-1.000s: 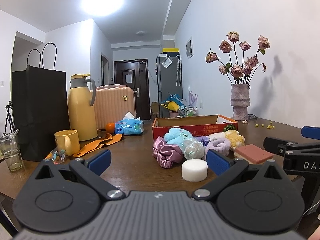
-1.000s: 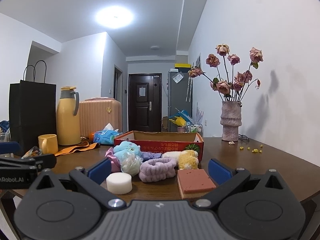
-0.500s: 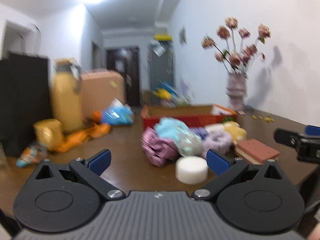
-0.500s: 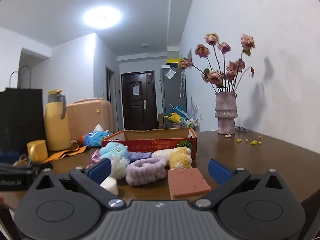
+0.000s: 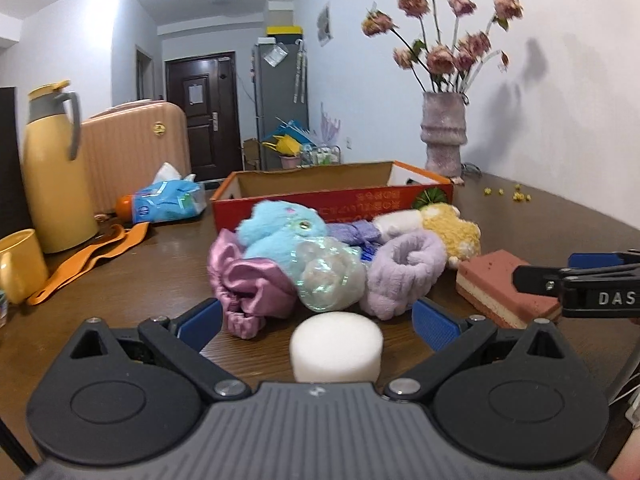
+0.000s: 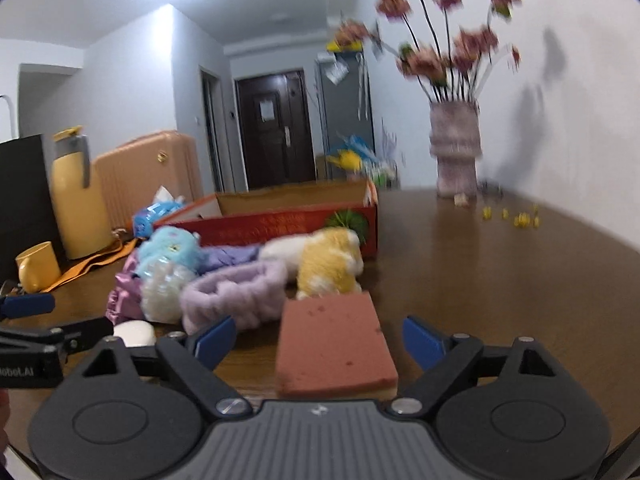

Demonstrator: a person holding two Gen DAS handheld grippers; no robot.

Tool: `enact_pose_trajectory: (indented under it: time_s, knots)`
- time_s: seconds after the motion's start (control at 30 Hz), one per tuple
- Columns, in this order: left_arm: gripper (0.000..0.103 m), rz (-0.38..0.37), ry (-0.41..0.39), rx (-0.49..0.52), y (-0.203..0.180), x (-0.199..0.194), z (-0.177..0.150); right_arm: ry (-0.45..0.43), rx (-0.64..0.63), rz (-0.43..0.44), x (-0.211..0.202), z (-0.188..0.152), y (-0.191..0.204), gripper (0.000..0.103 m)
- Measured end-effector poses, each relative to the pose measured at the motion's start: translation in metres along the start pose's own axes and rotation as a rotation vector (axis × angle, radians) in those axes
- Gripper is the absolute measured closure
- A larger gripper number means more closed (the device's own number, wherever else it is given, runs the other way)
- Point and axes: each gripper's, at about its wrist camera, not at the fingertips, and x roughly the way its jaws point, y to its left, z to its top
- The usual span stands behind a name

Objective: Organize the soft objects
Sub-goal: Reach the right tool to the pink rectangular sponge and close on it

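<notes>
Nothing sorted yet, judging by the layout: the red cardboard box [image 5: 332, 196] shows no soft item inside from these angles, though its floor is mostly hidden. All soft things sit in a heap on the brown wooden counter [image 5: 132, 280] just in front of the box.

Heap contents: light-blue plush toy [image 5: 280, 228], pink satin scrunchie [image 5: 248, 288], iridescent clear mesh puff [image 5: 330, 276], lilac fluffy headband [image 5: 404, 272], yellow-and-white plush toy [image 5: 452, 232], a purple cloth piece [image 5: 360, 232] partly buried behind.

Two items lie nearest the tongs:
- white round foam puck [image 5: 335, 346], between the jaws of the left tongs [image 5: 316, 320], jaws wide, pads not touching it, nothing held.
- terracotta rectangular sponge with a cream layer [image 6: 334, 350], between the jaws of the right tongs [image 6: 320, 340]; those jaws have just been closing a little, gaps show on both sides, so no grip yet.

Judgement: very start of the task, first pick is being lined up. Left to do: grasp the puck and the sponge, move them into the box, then clear the rest of the heap.
</notes>
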Motion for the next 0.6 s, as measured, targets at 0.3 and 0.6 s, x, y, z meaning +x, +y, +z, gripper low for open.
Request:
enact_pose_trajectory:
  time_s: [0.3,0.6]
  knots:
    - [0.029,0.033,0.142,0.118,0.0,0.029,-0.013,0.075,-0.043,-0.005,0.029,-0.012,0.0,0.035]
    - [0.016,0.139,0.171,-0.002,0.031,0.03,-0.011,0.099,-0.314,0.451,-0.006,-0.036,0.044,0.028]
